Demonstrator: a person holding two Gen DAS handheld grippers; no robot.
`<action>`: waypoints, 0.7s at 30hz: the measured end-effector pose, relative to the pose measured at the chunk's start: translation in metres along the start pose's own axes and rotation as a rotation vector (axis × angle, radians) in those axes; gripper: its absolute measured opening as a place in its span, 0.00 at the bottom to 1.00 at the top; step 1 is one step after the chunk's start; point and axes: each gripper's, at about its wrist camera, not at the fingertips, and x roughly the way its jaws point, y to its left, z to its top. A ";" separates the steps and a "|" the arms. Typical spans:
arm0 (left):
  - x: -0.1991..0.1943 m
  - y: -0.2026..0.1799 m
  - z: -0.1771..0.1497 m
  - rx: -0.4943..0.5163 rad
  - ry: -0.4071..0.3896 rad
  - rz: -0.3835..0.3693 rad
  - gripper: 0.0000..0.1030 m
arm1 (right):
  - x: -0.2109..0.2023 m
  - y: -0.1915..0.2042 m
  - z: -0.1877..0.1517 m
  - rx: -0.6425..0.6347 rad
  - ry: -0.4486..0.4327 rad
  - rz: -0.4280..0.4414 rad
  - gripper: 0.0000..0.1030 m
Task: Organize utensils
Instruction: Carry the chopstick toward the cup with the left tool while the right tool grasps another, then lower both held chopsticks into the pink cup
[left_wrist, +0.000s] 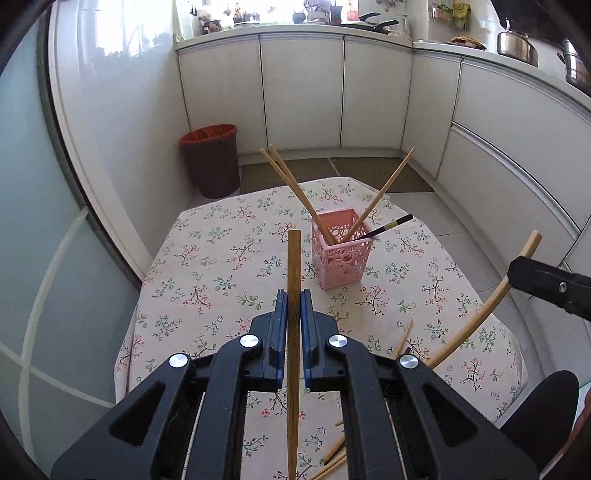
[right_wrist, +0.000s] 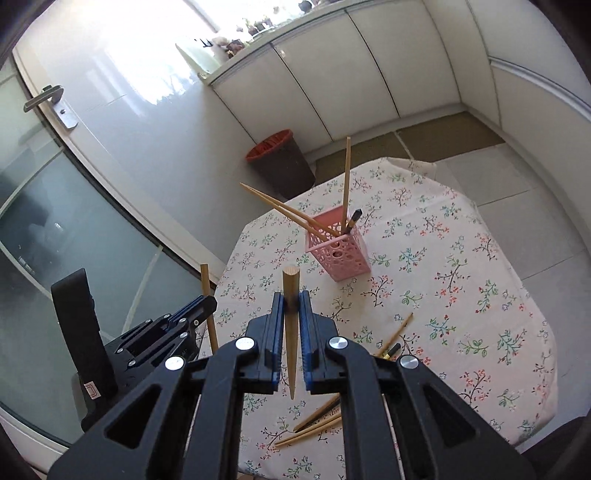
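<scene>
My left claw (left_wrist: 294, 299): clamped on a darker brown bamboo chopstick (left_wrist: 294, 266) that stands upright through the lower centre of my left view.
My right claw (right_wrist: 291, 301): closed on a pale round wooden chopstick (right_wrist: 290, 284), blunt end up, pointed tip below the pads.
Pink perforated plastic holder (left_wrist: 341, 254): right of centre on the floral tablecloth (left_wrist: 221, 258), holding three tan chopsticks (left_wrist: 295, 192) and one black one (left_wrist: 393, 224), all leaning outward.
Loose chopsticks (right_wrist: 314, 424): lying on the cloth at the bottom of my right view.
Brown bin with red liner (left_wrist: 211, 158): on the floor, upper left of the table.
</scene>
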 end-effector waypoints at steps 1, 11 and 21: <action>-0.004 -0.001 0.001 0.002 -0.008 0.006 0.06 | -0.006 0.002 0.002 -0.008 -0.011 0.003 0.08; -0.035 -0.004 0.043 -0.017 -0.113 -0.029 0.06 | -0.050 0.016 0.046 -0.048 -0.111 0.061 0.08; -0.054 -0.002 0.132 -0.144 -0.293 -0.141 0.06 | -0.076 0.022 0.115 -0.060 -0.292 0.057 0.08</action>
